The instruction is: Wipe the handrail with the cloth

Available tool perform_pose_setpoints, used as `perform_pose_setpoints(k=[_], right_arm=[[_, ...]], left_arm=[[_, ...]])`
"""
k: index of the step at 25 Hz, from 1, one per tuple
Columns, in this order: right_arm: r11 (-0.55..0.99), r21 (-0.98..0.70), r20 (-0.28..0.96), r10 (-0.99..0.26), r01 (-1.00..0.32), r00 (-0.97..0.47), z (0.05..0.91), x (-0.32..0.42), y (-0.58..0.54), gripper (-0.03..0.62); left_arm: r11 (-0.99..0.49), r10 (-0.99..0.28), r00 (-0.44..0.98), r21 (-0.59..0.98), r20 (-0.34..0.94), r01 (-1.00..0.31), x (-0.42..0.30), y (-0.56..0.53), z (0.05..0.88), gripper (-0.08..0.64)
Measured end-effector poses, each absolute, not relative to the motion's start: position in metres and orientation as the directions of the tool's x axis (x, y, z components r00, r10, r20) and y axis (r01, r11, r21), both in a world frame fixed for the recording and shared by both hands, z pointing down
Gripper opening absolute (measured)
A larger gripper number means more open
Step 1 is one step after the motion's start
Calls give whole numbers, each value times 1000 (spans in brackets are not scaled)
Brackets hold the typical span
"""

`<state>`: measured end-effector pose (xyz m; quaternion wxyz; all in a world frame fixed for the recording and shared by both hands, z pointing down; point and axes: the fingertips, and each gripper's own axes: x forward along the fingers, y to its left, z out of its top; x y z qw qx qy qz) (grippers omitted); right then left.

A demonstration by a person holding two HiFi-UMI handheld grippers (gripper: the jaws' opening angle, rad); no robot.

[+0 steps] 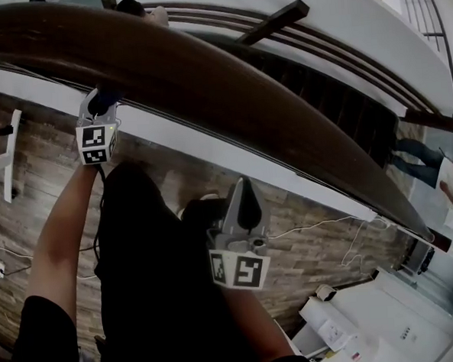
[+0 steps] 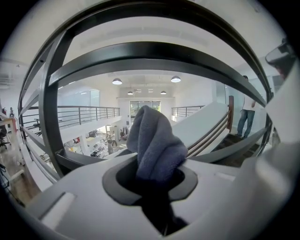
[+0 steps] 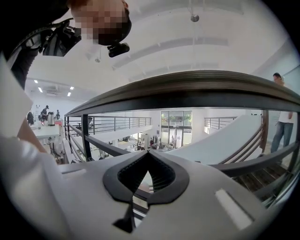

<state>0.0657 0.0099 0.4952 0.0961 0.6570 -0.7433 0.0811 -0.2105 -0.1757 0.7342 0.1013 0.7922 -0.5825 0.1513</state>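
Note:
The dark brown wooden handrail runs diagonally from upper left to lower right. My left gripper is up against its near edge at the left, shut on a grey-blue cloth that bulges out past the jaws. Seen from the left gripper, the black railing bars arc just ahead and overhead. My right gripper hangs lower, near the middle and short of the rail, jaws pointing up. In the right gripper view the handrail curves above the right gripper, which is shut with nothing in it.
Black metal rails run beneath the handrail, with a drop to a lower floor beyond. A staircase descends at the right, and a person stands there. A white table is at the left, white cabinets at lower right.

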Motion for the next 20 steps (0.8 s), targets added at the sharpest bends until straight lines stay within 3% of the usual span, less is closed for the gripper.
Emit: perform_pose_setpoints(k=[20], right_arm=[[110, -4, 274, -956, -994, -106, 498, 149, 37, 2]], left_arm=[[-428, -842, 405, 17, 356, -904, -55, -138, 724, 71]])
